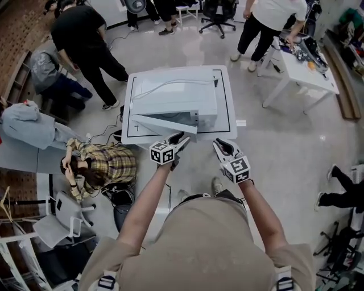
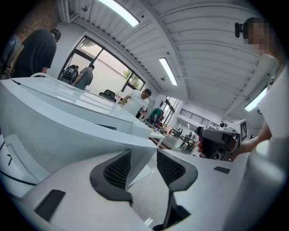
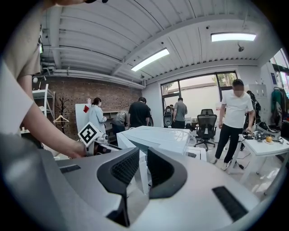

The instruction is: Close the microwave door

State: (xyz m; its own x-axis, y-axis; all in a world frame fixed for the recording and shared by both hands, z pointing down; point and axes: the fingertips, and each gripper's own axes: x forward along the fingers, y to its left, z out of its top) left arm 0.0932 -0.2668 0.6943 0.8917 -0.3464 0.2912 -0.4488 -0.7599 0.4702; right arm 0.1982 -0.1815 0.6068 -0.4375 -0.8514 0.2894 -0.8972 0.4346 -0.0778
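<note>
A white microwave [image 1: 176, 96] stands on a white table [image 1: 226, 113]. Its door [image 1: 162, 124] hangs partly open, angled out toward the front left. My left gripper [image 1: 183, 138] is at the door's free edge. In the left gripper view the jaws [image 2: 143, 169] stand a little apart, with the door's [image 2: 67, 131] corner reaching in between them against the left pad. My right gripper [image 1: 219, 145] hovers at the table's front edge, right of the door, shut and holding nothing. In the right gripper view the microwave [image 3: 158, 137] lies just beyond that gripper [image 3: 143, 169].
A person in a plaid shirt [image 1: 99, 165] sits on the floor left of the table. Other people stand behind and to the left. A second white table [image 1: 304, 71] with tools is at the back right, and an office chair [image 1: 219, 14] stands behind.
</note>
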